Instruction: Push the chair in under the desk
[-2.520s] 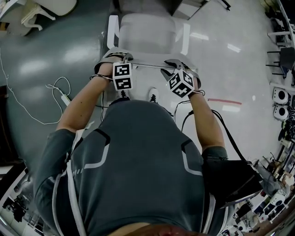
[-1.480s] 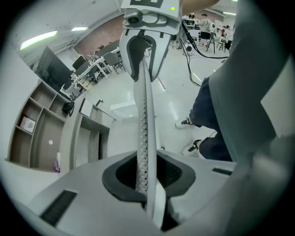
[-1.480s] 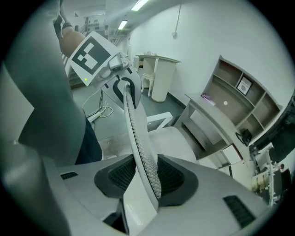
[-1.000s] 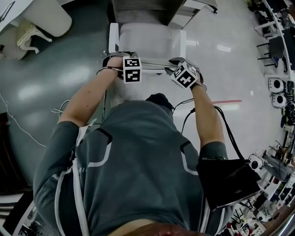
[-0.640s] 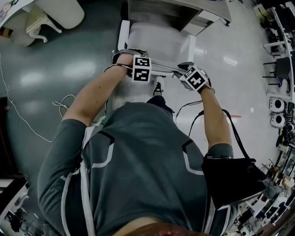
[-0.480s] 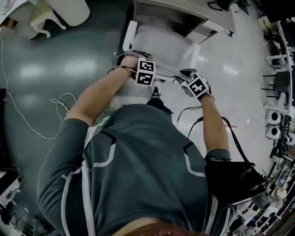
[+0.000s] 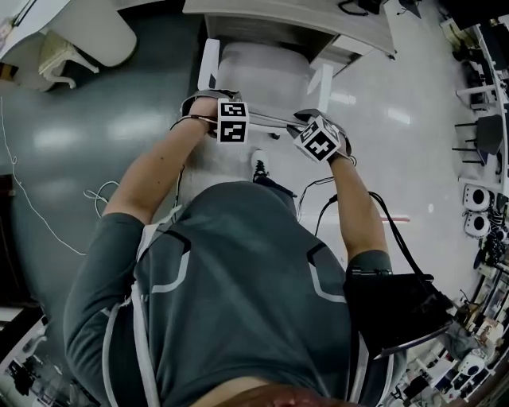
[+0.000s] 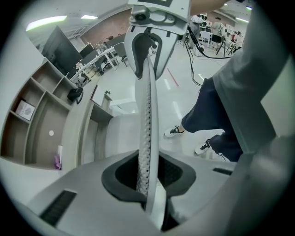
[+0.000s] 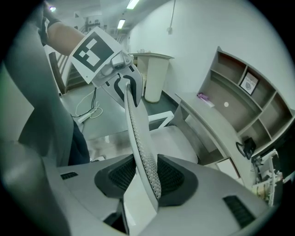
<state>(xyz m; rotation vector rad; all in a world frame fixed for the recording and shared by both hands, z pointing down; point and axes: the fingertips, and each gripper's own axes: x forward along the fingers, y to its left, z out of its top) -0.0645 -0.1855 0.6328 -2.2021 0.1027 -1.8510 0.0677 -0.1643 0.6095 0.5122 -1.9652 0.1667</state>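
The left gripper (image 8: 147,177) and right gripper (image 9: 146,177) each pinch the thin top edge of the chair back (image 7: 269,121) — jaws narrow, pads pressing. The chair (image 7: 262,75) has just slid farther in — its seat front now meets the desk (image 7: 294,16) edge. Push judged partly done.

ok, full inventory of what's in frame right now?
chair: one, white with mesh back, at the desk's front edge
desk: one, grey, ahead of the chair
shelves: one unit, grey-brown, at the desk's rear
other chair: one, white, floor far left
cable: one, white, floor at left
bag: one, black, at the person's right hip
shoes: two, white and dark, floor behind the chair
left gripper: grey, clamped on the chair back's top edge
right gripper: grey, clamped likewise
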